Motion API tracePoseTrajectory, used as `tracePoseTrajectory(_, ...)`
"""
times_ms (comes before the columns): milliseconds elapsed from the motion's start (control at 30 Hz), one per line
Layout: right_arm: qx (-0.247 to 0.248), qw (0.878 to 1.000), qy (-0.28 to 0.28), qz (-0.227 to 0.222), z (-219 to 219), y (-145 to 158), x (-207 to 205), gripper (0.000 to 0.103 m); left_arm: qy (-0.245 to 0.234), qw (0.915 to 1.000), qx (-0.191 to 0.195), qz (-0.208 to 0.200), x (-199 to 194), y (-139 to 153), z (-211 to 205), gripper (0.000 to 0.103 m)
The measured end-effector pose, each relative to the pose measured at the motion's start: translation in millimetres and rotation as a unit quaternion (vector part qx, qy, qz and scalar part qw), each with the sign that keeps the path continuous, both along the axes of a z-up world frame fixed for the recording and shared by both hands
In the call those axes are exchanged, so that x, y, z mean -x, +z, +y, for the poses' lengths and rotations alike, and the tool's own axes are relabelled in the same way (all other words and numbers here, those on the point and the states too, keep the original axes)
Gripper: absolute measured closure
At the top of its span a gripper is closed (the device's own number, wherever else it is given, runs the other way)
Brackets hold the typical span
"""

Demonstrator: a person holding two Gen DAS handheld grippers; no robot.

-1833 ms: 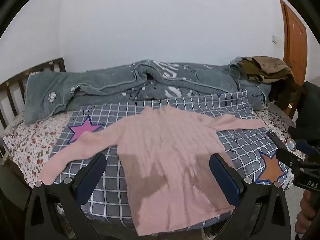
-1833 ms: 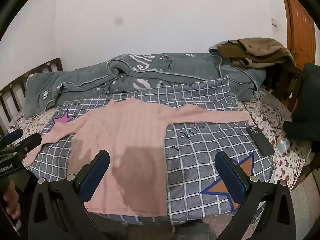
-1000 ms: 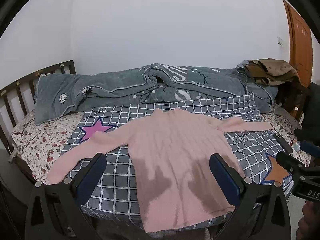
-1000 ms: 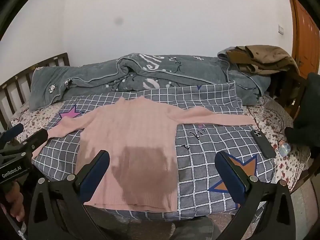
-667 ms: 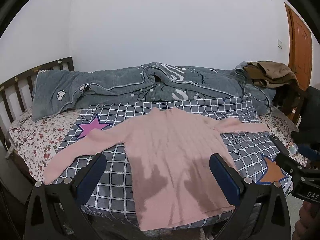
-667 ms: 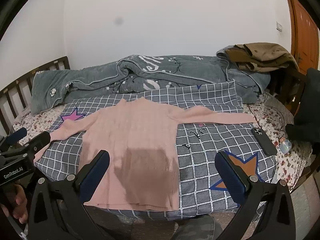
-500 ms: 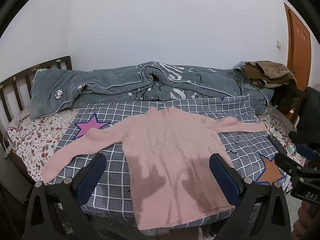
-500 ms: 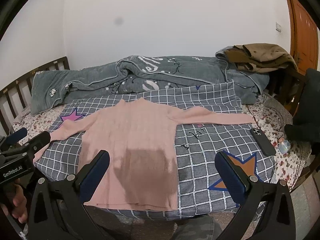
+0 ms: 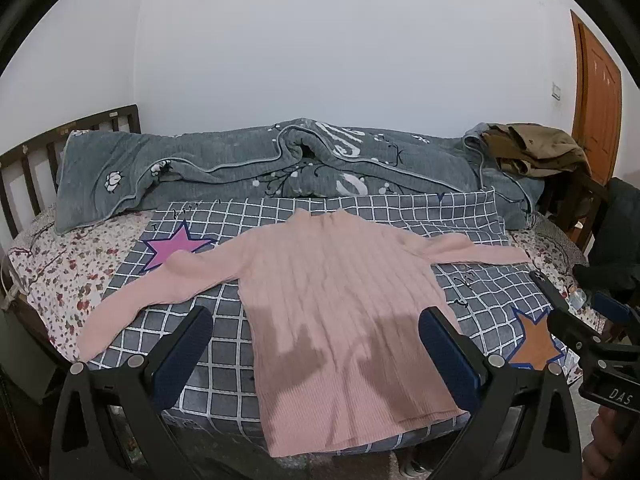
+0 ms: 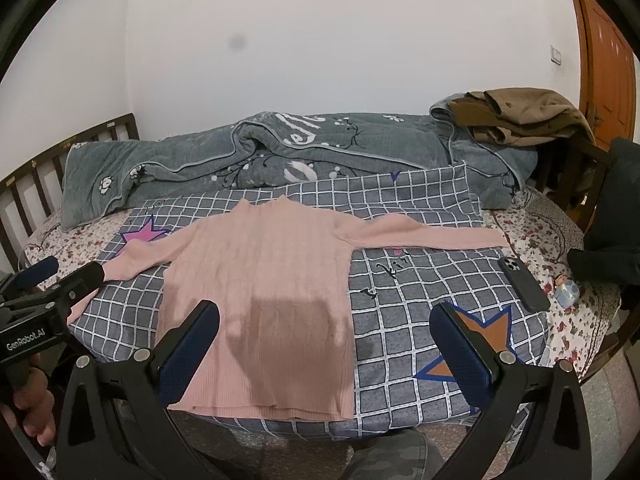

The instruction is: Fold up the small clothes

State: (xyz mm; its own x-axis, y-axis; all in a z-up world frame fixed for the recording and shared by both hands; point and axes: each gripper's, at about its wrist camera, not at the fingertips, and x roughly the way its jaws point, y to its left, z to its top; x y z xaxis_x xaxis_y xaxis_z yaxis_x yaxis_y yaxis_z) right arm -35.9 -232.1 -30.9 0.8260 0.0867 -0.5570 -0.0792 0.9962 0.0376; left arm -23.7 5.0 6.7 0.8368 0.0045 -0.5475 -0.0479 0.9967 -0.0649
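The pink ribbed sweater (image 9: 336, 304) lies flat, hem near, sleeves spread left-right; the open left gripper (image 9: 316, 356) and open right gripper (image 10: 324, 344) hover before the hem, gripping nothing.

The left claw (image 9: 316, 352) and the right claw (image 10: 324, 344) both hang with their blue-padded fingers (image 9: 182, 350) spread wide and nothing between them, each gripped from below by a bare hand (image 10: 30, 404).
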Motion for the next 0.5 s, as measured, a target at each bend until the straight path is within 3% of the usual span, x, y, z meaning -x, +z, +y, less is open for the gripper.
tracePoseTrajectory(500,0.000,1.000,0.006,-0.006,3.2,5.0,4.3,0.000,0.000,1.0000,-0.003,0.001,-0.7,-1.6,-1.6,0.000)
